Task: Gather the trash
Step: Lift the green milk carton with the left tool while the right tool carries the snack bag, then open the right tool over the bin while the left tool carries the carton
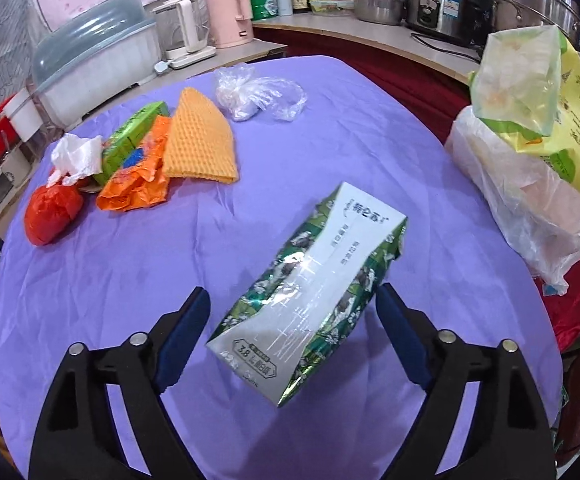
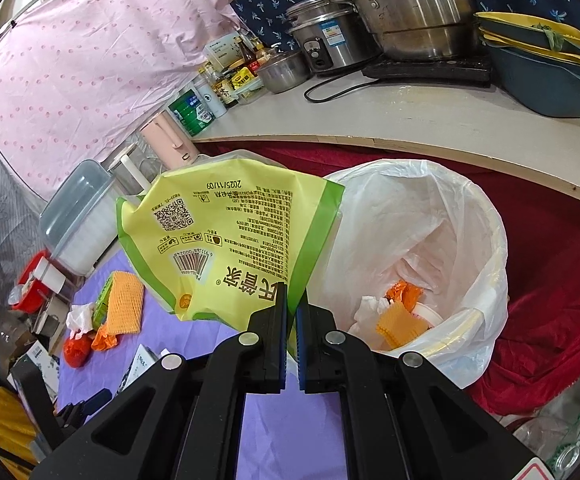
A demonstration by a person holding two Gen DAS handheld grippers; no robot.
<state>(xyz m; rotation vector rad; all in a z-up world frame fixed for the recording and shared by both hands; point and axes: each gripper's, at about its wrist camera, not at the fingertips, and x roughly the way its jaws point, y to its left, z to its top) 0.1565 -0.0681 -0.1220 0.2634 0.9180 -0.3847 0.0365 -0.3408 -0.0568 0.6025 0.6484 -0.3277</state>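
Purple-clothed table (image 1: pixel 250 240) in a cluttered kitchen, pots on the counter (image 2: pixel 409 120) behind it. My left gripper (image 1: pixel 291 312) has its fingers spread wide around the milk carton (image 1: pixel 309 292) lying on the cloth, not pinching it. Right gripper (image 2: pixel 291 312) fingers clenched on a yellow-green bag (image 2: pixel 226 240), held just beside the lined trash bin (image 2: pixel 469 216).

A lilac cloth covers the table (image 1: pixel 90 280). At its centre lies a milk carton (image 1: pixel 309 292), white with a green leafy pattern. Toward ten o'clock: an orange waffle-textured foam net (image 1: pixel 200 140), a crumpled orange wrapper (image 1: pixel 138 184), a red bag (image 1: pixel 52 212), and white tissue (image 1: pixel 76 156). At two o'clock, a yellow-green printed pouch (image 2: pixel 226 240) beside a white bin liner (image 2: pixel 429 232).
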